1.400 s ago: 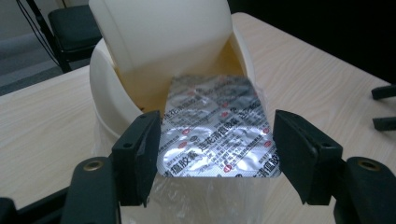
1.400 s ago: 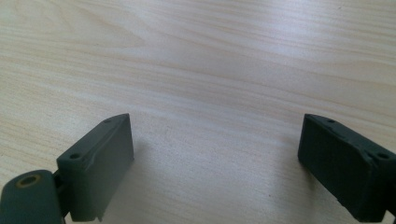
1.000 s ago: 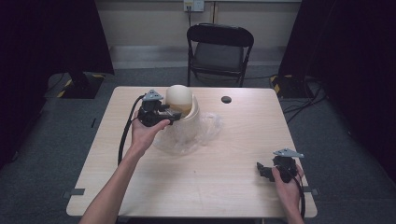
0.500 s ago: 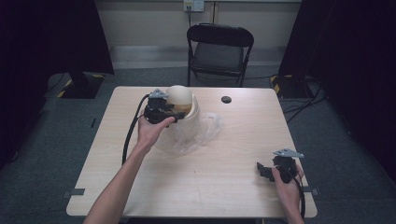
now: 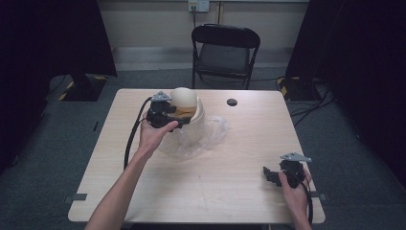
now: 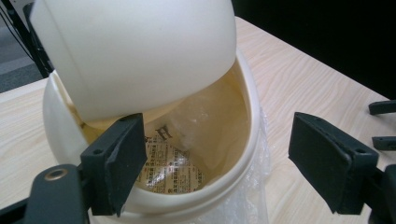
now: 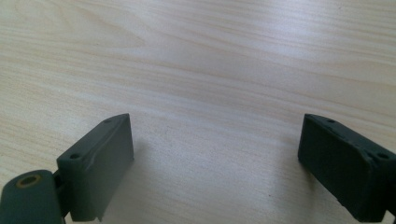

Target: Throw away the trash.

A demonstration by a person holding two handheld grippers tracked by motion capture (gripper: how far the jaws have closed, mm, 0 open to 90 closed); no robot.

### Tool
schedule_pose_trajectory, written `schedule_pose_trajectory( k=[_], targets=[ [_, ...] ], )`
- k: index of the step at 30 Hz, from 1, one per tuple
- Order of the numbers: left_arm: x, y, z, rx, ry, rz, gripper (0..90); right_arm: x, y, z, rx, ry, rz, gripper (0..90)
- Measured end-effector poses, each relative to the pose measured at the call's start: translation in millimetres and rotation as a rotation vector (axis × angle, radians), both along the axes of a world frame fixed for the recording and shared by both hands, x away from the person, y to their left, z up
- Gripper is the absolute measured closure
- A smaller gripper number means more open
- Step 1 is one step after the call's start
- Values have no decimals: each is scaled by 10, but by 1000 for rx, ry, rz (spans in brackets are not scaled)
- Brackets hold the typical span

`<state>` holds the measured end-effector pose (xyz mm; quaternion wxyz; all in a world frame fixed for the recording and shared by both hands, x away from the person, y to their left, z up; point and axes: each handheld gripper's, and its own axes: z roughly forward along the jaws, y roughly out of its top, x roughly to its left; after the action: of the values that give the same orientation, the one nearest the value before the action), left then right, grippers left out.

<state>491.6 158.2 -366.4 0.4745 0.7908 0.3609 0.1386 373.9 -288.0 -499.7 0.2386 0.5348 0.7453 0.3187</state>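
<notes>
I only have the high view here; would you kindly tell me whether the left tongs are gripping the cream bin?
Observer: No. In the left gripper view the left tongs are open, one jaw inside the cream bin and one outside.
Operator: Thank you. Is anything inside it?
Observer: Yes, a printed packet lies at the bottom, under the tilted swing lid.
Operator: And are the right tongs holding anything?
Observer: No, the right tongs are open over bare table.

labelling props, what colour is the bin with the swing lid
Cream bin, clearest in the left gripper view.
</notes>
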Motion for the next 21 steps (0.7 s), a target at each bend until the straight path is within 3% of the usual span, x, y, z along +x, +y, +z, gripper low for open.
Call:
schedule_pose_trajectory(
  k=[3, 9, 11, 12, 19, 21],
  targets=[
    [-40, 14, 38, 16, -14, 1, 183, 0, 0, 0, 0, 0, 0, 96],
    [-158, 74, 79, -8, -54, 5, 174, 0, 1, 0, -1, 0, 0, 96],
    [-186, 112, 81, 1, -67, 32, 169, -1, 1, 0, -1, 0, 0, 96],
    [-195, 137, 78, -13, -64, 37, 157, 0, 1, 0, -1, -1, -1, 96],
    [-235, 294, 123, 10, -57, 38, 159, 0, 1, 0, -1, -1, -1, 96],
    [-253, 307, 128, 0, -54, 49, 159, 0, 1, 0, 0, -1, -1, 95]
  ],
)
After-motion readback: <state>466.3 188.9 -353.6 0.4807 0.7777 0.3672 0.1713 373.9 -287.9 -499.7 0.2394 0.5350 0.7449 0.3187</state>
